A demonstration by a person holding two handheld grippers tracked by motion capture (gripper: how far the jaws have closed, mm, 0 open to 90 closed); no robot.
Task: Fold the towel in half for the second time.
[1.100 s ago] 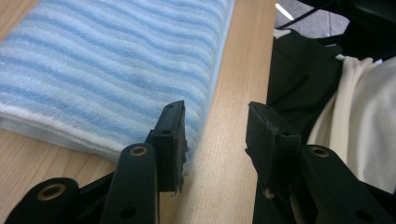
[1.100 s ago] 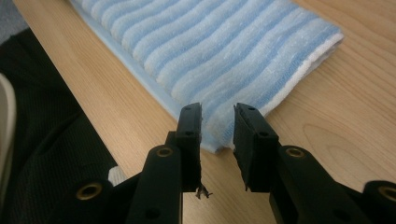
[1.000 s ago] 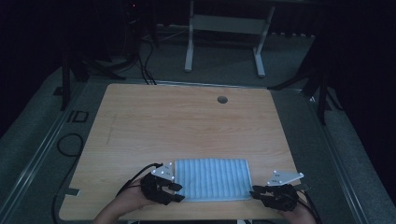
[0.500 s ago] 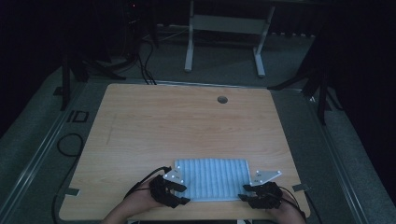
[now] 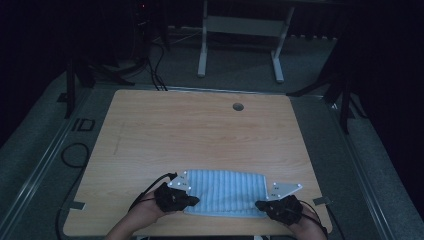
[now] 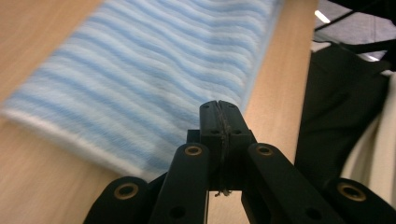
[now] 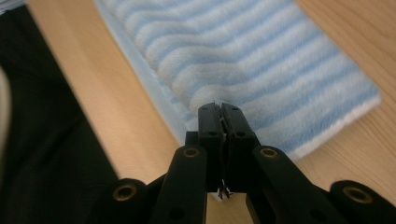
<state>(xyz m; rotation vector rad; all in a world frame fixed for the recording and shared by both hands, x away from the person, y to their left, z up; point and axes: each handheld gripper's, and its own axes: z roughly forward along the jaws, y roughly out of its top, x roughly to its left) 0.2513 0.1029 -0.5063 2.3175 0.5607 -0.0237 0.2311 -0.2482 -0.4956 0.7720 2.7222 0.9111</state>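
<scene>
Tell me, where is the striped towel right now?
In the high view the towel lies flat at the table's near edge, between the left tongs and right tongs, which pinch its near corners.

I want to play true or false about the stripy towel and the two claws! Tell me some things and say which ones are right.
1. The blue-and-white striped towel lies near the person's edge of the wooden table. True.
2. The left claw stands wide open above the towel. False: it is shut, pinching the towel's edge.
3. The right claw is shut on the towel's near edge. True.
4. The towel is rolled into a ball. False: it lies flat, as a folded rectangle.
5. A small round hole sits near the table's far edge. True.
6. Both claws hold the same corner. False: each holds its own end.
</scene>
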